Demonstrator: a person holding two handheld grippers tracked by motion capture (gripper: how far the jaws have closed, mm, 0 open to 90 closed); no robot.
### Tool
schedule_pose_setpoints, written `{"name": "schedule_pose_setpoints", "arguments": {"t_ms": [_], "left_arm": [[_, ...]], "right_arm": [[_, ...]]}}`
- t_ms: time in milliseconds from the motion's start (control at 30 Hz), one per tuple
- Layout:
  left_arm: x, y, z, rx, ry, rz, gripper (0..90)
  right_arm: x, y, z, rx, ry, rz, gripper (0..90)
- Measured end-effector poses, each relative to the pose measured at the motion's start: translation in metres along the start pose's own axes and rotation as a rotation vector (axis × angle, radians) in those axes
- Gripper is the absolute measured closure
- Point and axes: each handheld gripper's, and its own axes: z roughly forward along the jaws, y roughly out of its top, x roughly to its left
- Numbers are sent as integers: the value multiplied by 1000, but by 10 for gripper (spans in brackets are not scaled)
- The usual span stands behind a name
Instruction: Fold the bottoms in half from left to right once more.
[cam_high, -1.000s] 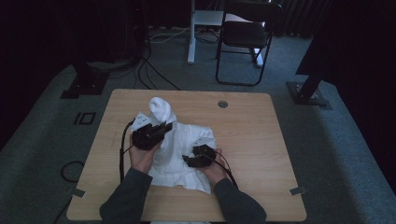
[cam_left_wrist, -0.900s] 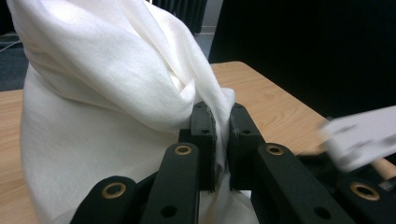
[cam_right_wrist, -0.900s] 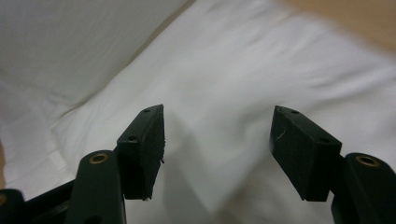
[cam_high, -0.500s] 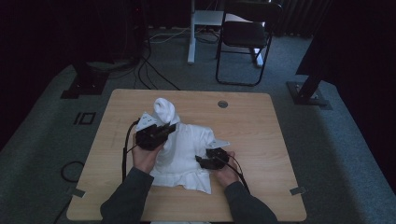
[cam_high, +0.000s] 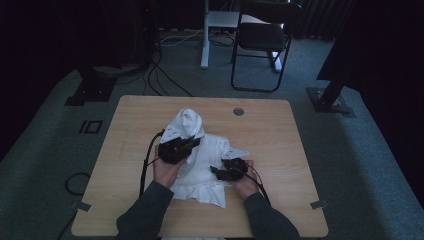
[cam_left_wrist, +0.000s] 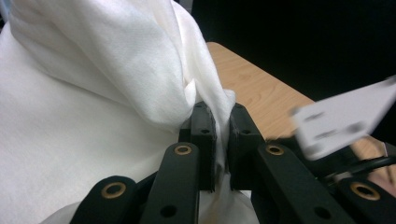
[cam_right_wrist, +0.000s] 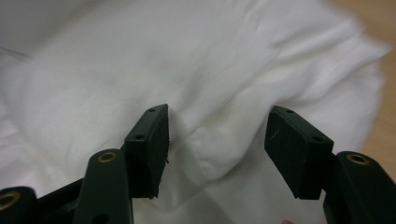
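Pinching a fold of the white cloth (cam_left_wrist: 93, 107) between its pressed-together jaws, the left gripper (cam_left_wrist: 222, 135) lifts a peak ahead of itself. Spread wide, the right gripper (cam_right_wrist: 217, 140) hovers over a rumpled ridge of cloth, unclamped.

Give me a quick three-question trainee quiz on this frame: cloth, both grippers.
1. True or false: the left gripper is shut on a fold of the white cloth.
2. The right gripper has its jaws: A) open over the cloth, B) clamped on the table edge, C) shut and bare.
3. What round thing sits in the wooden table beyond the cloth?

Key: 1 true. 2 A. 3 a small round grommet hole.
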Motion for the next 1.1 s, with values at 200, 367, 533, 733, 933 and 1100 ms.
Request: {"name": "schedule_pose_setpoints", "arguments": {"t_ms": [200, 367, 533, 733, 933, 1100], "left_arm": [[-5, -5, 10, 19, -18, 0, 839], [-11, -11, 22, 53, -27, -1, 839], [-16, -19, 31, 66, -51, -4, 839], [-19, -27, 42, 95, -54, -11, 839], [-25, -40, 56, 128, -77, -14, 838], [-35, -58, 78, 206, -91, 6, 838]], "right_arm": [[-23, -4, -39, -44, -51, 13, 380], [-39, -22, -46, 1, -95, 55, 381], [-47, -29, -47, 12, -109, 94, 394], [-52, -28, -51, -11, -124, 127, 405], [-54, -26, -55, -33, -132, 131, 415], [-54, -14, -72, -127, -125, 152, 428]]}}
